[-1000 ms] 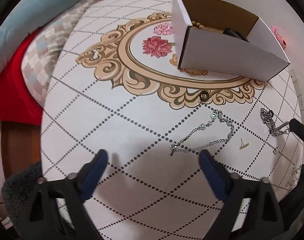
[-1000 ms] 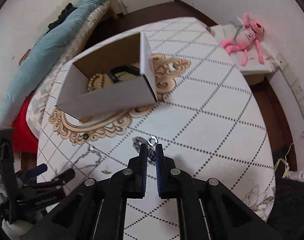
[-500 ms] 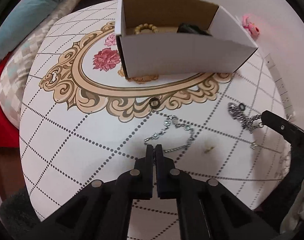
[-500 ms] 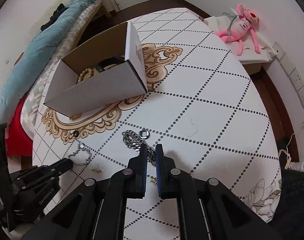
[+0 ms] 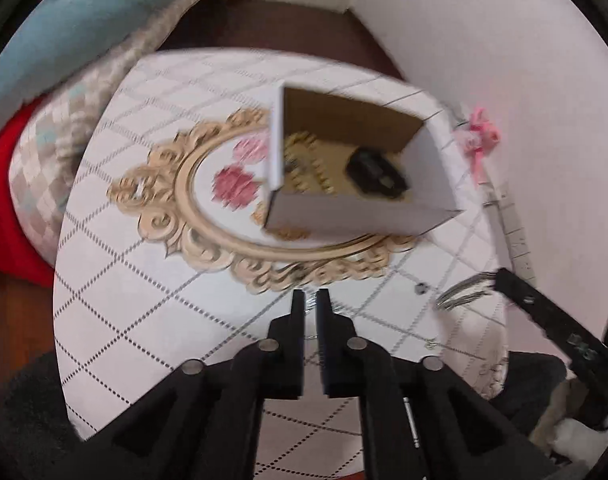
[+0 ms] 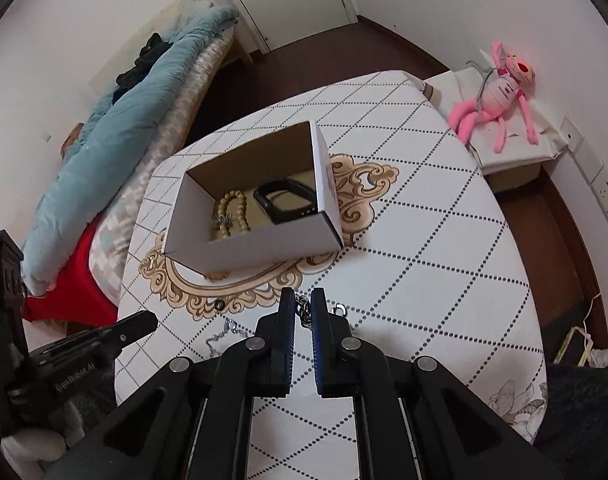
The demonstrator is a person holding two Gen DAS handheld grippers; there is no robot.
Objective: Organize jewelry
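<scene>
An open white cardboard box (image 6: 260, 240) stands on the patterned table and holds a beaded bracelet (image 6: 232, 212) and a black band (image 6: 288, 200); it also shows in the blurred left wrist view (image 5: 355, 216). My right gripper (image 6: 302, 304) is shut on a heavy silver chain (image 6: 304, 314), lifted above the table; the chain also shows in the left wrist view (image 5: 463, 290). My left gripper (image 5: 310, 300) is shut on a thin silver chain (image 5: 311, 302); its tail hangs by the table in the right wrist view (image 6: 224, 330).
A small dark ring (image 6: 219, 304) lies on the gold scrollwork near the box, and a small ring (image 6: 339, 311) lies right of my right fingers. A bed with a blue duvet (image 6: 124, 128) is left of the table. A pink plush toy (image 6: 499, 92) sits far right.
Both grippers have lifted away from the table with their chains and tilted toward the box. The left gripper went from open to shut during the last second.
</scene>
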